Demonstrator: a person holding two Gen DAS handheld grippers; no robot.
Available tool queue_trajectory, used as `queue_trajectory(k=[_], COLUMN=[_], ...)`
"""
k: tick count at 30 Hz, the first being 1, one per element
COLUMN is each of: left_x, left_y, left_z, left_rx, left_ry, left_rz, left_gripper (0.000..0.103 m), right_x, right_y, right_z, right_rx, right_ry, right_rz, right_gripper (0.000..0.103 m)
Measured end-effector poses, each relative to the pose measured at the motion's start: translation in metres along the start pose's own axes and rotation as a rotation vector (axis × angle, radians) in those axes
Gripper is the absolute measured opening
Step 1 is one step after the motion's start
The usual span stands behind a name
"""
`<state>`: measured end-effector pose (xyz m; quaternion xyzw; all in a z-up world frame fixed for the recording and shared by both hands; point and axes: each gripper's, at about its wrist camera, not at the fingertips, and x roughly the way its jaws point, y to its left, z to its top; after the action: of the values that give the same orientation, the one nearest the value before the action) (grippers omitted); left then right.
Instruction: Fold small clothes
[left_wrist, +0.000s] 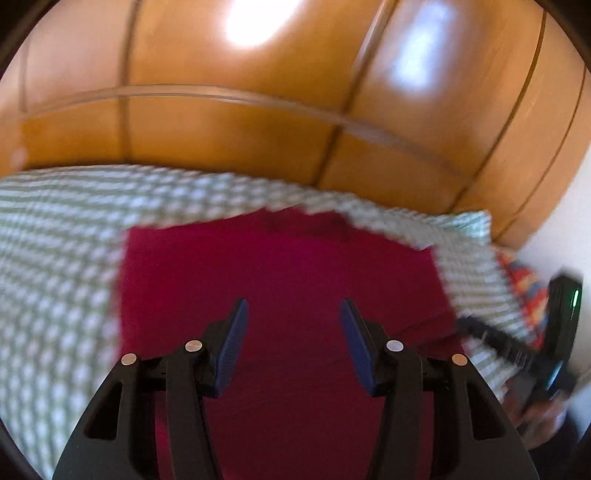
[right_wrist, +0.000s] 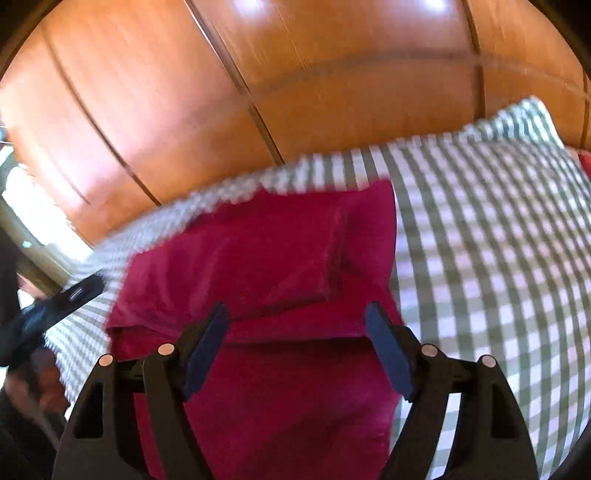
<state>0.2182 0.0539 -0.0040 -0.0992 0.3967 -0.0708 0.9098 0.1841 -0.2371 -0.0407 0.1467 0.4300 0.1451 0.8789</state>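
A: Left wrist view. Left claw (left_wrist: 293, 314) stands released, blue pads (left_wrist: 232, 343) apart, nothing between them. It hangs over the crimson garment (left_wrist: 280, 266), which lies flat on the green-and-white checked cover (left_wrist: 55, 258).

B: Position of the garment on the cover?

A: Its far edge runs close to the cover's far edge; wooden panelling (left_wrist: 221, 129) rises behind. Checked cloth shows to the left and right of it. At the right margin the other gripper's body (left_wrist: 561, 317) is visible (blurred, green light on it), with a patterned red-blue fabric (left_wrist: 524, 288) past the cover's right edge.

B: Right wrist view?

A: Right claw (right_wrist: 297, 321) also released, jaws wide, pads clear of the cloth. Below it a folded layer of the crimson garment (right_wrist: 258, 251) lies over the lower layer, the fold's near edge crossing just beyond the fingertips. A broad stretch of checked cover (right_wrist: 480, 240) lies to the right. At the left margin, the left gripper's body (right_wrist: 55, 306) (blurred); the hand gripping it cannot be made out clearly.
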Motion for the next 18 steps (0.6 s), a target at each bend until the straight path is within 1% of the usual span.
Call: queue_trajectory(k=[2, 4, 6, 10, 14, 16, 18], left_x=[-0.017, -0.035, -0.056, -0.082, -0.100, -0.102, -0.106], left_y=[0.009, 0.018, 0.027, 0.045, 0.053, 0.056, 0.058], left_z=[-0.020, -0.036, -0.052, -0.085, -0.115, -0.127, -0.138], left_rx=[0.029, 0.032, 0.032, 0.014, 0.022, 0.022, 0.032], left_ry=[-0.015, -0.034, -0.043, -0.039, -0.025, -0.015, -0.010], left_rz=[0.070, 0.102, 0.126, 0.155, 0.186, 0.192, 0.215], left_gripper=[0.053, 0.061, 0.061, 0.061, 0.061, 0.061, 0.061], right_x=[-0.004, -0.009, -0.016, -0.036, -0.059, -0.067, -0.076], right_y=[0.005, 0.004, 0.000, -0.011, -0.028, -0.035, -0.040], right_z=[-0.009, -0.022, -0.037, -0.077, -0.116, -0.131, -0.144], right_rx=[-0.025, -0.030, -0.045, -0.059, -0.045, -0.022, -0.010], right_ry=[0.008, 0.033, 0.064, 0.135, 0.190, 0.216, 0.232], right_rz=[0.010, 0.022, 0.031, 0.043, 0.061, 0.081, 0.096], right_gripper=[0.078, 0.078, 0.079, 0.079, 0.079, 0.078, 0.078])
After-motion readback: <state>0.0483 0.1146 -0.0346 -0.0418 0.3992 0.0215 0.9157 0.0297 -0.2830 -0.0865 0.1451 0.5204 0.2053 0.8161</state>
